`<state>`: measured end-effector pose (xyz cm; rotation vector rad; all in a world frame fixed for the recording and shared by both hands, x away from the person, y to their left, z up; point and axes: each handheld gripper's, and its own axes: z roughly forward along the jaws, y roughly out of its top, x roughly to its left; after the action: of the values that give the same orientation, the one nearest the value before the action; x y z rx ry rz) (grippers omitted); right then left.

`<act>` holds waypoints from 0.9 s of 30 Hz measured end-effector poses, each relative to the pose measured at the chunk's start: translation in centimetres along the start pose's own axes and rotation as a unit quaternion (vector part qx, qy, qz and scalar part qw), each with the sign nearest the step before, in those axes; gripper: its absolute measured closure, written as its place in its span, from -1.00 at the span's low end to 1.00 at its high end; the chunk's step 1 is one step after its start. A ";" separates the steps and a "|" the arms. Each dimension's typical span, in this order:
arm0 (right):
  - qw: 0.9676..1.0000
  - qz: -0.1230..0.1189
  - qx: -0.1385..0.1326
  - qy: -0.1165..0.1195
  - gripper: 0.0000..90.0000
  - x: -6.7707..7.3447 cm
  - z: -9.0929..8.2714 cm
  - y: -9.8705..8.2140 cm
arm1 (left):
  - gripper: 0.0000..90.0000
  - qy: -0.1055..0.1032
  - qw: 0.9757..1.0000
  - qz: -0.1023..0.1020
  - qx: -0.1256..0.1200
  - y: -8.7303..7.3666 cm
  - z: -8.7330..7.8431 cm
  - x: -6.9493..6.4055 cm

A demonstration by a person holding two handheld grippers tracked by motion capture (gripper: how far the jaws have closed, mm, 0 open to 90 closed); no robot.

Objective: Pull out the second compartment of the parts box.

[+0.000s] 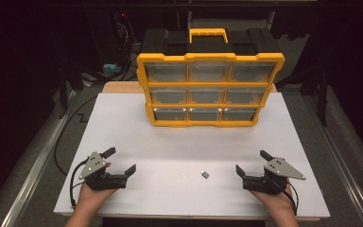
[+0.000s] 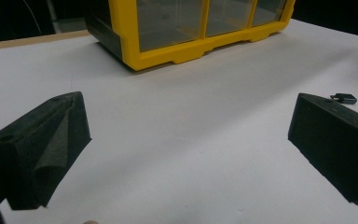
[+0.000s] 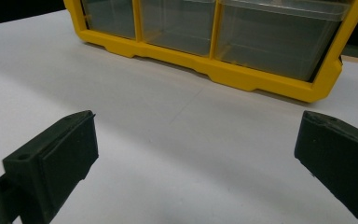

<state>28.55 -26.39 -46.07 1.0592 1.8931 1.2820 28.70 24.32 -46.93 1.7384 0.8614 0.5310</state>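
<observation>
Tongs at rest: my left gripper (image 1: 122,161) and right gripper (image 1: 251,162) both stand wide open, holding nothing, on the white table sheet (image 1: 179,142). Between them, nearer my right gripper, lies the small dark metal part (image 1: 205,175). Beyond both stands the yellow-framed organiser with clear drawers (image 1: 208,90).

- Setting: a laboratory-style recording bench, not a home.
- A white board (image 1: 123,123) lay over a wooden table (image 1: 123,87) as the work surface.
- Dark surroundings held black frame posts (image 1: 319,94) and loose cables (image 1: 123,33) behind the bench.
- Metal rails (image 1: 33,170) ran along the grey floor at both sides.
- A yellow parts organiser (image 1: 210,85) with clear drawers stood on the board.
</observation>
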 end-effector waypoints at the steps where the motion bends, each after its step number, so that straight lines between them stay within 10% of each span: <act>1: 1.000 -0.001 0.003 -0.001 -1.00 0.0 0.2 -0.1 | -0.99 0.000 1.000 0.001 -0.003 0.1 0.0 -0.1; 27: 0.999 0.021 0.007 -0.031 -1.00 -1.5 4.5 2.4 | -0.99 0.003 1.000 0.000 -0.008 0.1 0.5 0.0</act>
<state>33.70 -25.17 -45.32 1.1383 1.8450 1.2469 29.10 24.03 -47.03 1.7238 0.8583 0.5414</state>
